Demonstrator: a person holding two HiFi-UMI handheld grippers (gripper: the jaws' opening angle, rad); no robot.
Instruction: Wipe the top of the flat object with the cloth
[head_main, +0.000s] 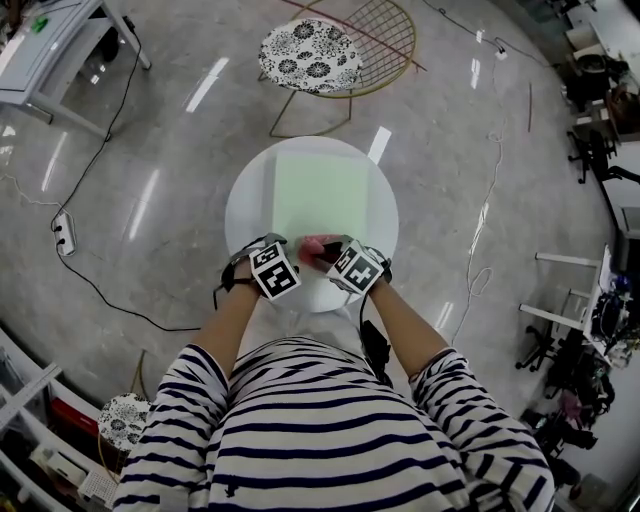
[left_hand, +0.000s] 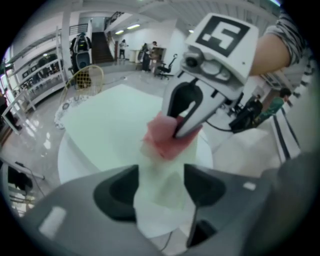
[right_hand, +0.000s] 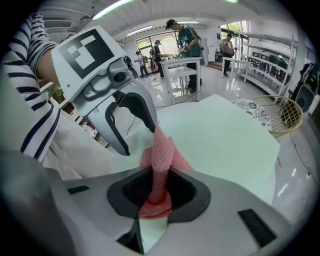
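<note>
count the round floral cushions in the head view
2. One floral cushion sits on the wire chair beyond the round table. The second is near the lower left corner. More may be hidden behind the person.

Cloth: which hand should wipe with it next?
Right. The right tongs are shut on the pink cloth at the green sheet's near edge. The left tongs are open and hold nothing.
</note>
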